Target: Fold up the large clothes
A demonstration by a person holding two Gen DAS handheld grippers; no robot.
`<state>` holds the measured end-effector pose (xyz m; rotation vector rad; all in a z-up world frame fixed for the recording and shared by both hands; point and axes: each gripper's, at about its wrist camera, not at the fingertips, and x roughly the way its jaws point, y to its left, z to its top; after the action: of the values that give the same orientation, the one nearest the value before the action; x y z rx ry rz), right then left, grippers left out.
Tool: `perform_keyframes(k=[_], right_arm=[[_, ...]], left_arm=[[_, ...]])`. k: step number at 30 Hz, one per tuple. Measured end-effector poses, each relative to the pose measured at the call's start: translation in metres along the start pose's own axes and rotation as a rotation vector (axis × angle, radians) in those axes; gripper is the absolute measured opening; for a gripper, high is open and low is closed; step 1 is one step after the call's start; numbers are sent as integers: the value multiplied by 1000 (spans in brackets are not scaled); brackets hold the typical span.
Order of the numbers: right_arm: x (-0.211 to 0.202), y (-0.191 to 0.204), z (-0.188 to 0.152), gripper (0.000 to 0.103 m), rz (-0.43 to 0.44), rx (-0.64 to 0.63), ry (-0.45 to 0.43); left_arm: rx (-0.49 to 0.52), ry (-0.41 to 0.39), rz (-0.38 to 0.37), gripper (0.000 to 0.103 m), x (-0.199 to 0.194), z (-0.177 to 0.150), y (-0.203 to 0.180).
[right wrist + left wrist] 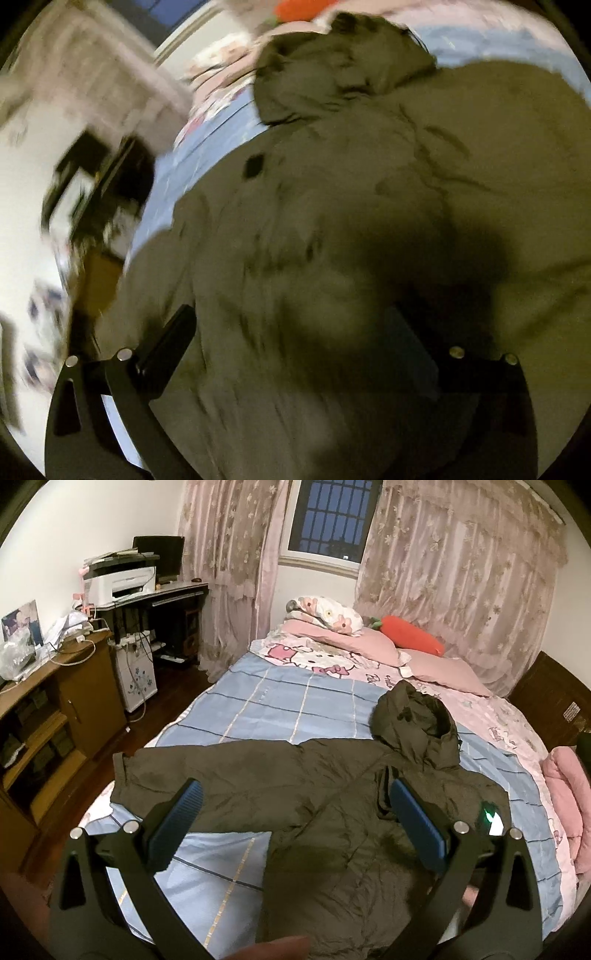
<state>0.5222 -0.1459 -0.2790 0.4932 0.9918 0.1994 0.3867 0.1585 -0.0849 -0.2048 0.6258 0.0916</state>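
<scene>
Hovering both grippers, left (pixel 291 821) and right (pixel 295 350), fingers apart, I judge the jacket (pixel 332 786) soft, bulky, slippery; I'd pinch its sleeve cuff (pixel 123 771).

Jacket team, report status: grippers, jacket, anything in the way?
Left gripper open, above jacket. Right gripper open, close over it. Jacket spread on bed, unfolded. No obstruction.

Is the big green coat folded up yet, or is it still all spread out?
Spread out. The coat lies flat on the bed, one sleeve stretched sideways and the hood open at the top. No folds yet.
</scene>
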Motion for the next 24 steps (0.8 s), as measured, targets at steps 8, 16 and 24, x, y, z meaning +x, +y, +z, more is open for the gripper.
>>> perform_keyframes(k=[8, 16, 24], right_arm=[[-174, 1, -68, 102, -321, -392, -428], [-268, -46, -110, 102, -530, -432, -688], [-292, -79, -119, 102, -483, -328, -738]], left_arm=[[54, -36, 26, 101, 4, -19, 2], [-55, -148, 4, 101, -26, -38, 43], [-38, -159, 67, 101, -25, -84, 73]])
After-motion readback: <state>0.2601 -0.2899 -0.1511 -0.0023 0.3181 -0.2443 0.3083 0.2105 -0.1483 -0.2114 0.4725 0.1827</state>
